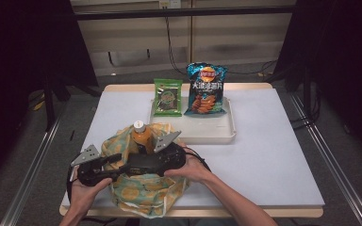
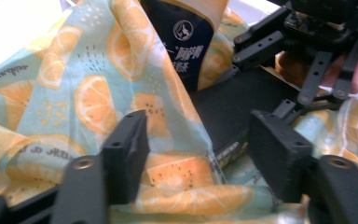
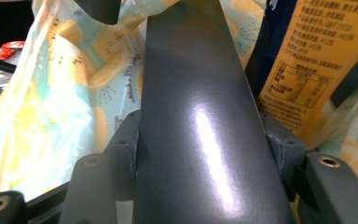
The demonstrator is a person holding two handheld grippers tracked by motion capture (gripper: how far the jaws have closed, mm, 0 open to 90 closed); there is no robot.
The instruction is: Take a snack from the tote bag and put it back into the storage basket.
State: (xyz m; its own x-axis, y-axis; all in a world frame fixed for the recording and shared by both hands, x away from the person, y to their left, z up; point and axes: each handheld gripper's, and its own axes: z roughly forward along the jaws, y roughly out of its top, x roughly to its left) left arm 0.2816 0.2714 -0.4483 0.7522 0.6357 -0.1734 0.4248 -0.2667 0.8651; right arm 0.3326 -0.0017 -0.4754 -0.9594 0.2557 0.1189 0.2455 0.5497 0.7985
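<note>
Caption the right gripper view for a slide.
Right gripper shut on a dark flat box at the lemon-print bag, beside the orange bottle.

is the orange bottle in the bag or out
In: the orange bottle stands upright inside the lemon-print bag, cap above the rim.

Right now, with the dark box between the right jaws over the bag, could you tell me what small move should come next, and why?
Probably lower the dark box further into the bag, beside the bottle. The right gripper clamps the box on both sides above the opening. The left gripper stands open at the bag's edge, so it could pinch the cloth first to hold the mouth wide.
</note>
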